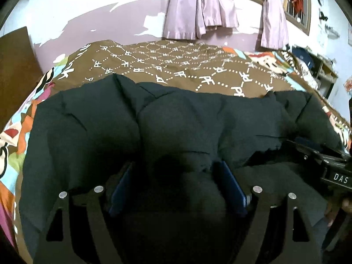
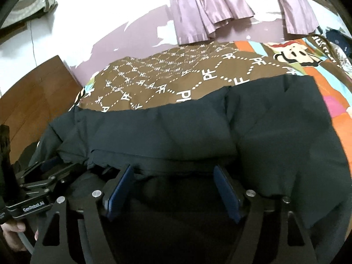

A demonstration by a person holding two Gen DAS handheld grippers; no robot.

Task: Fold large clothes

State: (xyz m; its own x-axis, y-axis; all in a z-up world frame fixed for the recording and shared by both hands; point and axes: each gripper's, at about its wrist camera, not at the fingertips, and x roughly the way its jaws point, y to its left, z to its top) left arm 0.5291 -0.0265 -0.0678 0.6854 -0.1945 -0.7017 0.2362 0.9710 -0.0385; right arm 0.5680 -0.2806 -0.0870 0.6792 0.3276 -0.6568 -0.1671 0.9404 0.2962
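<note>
A large dark navy puffy garment lies spread across the near part of the bed; it also fills the right wrist view. My left gripper is open, its blue pads wide apart just above the garment's near fold. My right gripper is open too, blue pads apart over a folded dark edge. The right gripper's body shows at the right edge of the left wrist view. The left gripper's body shows at the lower left of the right wrist view. Nothing is held between either pair of pads.
The bed has a brown patterned sheet with colourful cartoon borders. Pink curtains hang on the far wall. A wooden panel stands at the left. Shelves stand at the far right.
</note>
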